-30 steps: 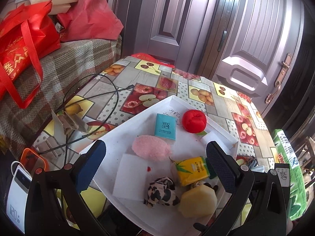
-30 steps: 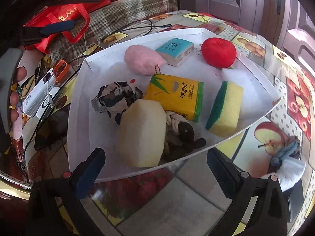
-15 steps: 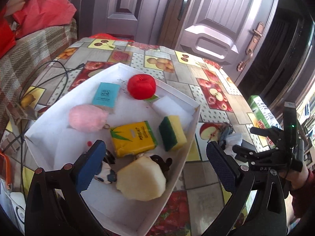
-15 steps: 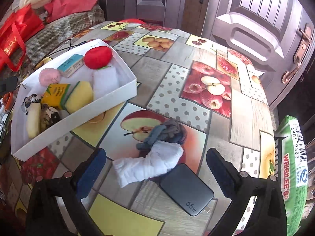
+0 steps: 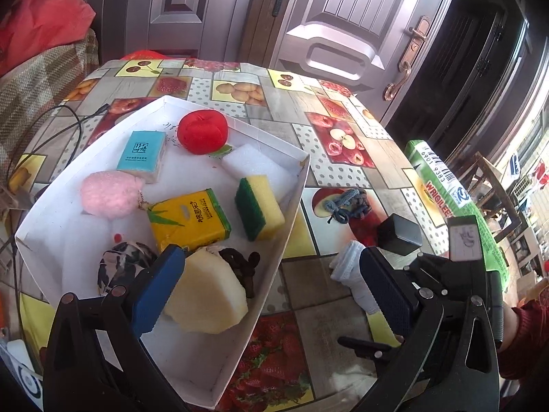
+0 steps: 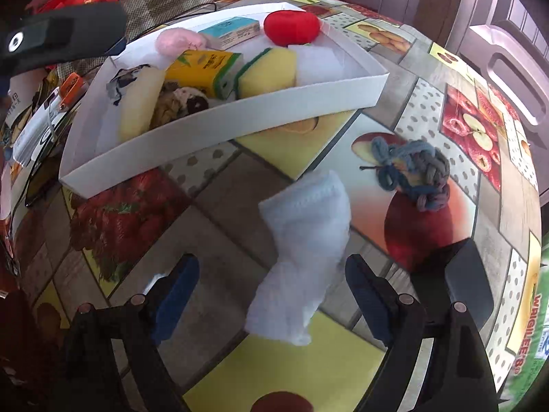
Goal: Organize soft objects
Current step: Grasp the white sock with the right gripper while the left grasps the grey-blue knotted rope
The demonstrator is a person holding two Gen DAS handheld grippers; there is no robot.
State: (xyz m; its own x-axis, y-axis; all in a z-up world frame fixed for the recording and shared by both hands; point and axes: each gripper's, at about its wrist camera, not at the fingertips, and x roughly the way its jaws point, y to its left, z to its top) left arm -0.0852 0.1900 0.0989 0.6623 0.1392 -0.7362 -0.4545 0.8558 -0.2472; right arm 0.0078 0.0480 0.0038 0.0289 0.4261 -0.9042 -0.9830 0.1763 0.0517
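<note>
A white tray (image 5: 298, 185) on the fruit-print tablecloth holds several soft things: a red plush ball (image 5: 202, 132), a pink puff (image 5: 109, 194), a yellow tissue pack (image 5: 190, 219), a yellow-green sponge (image 5: 259, 207) and a pale foam block (image 5: 206, 295). A white sock (image 6: 305, 240) lies on the table right of the tray, between the open fingers of my right gripper (image 6: 271, 295). A blue-grey braided yarn knot (image 6: 417, 173) lies beyond it. My left gripper (image 5: 271, 288) is open and empty above the tray's near corner.
A dark power bank (image 6: 466, 285) lies right of the sock, and a green Wrigley's box (image 5: 453, 199) sits at the table's right edge. Cables (image 5: 68, 116) and a plaid sofa with red bags are to the left. Doors stand behind the table.
My right gripper has dropped low and closed in on the white sock, which now lies between its open fingers. My left gripper has swung right, over the tray's near corner.
</note>
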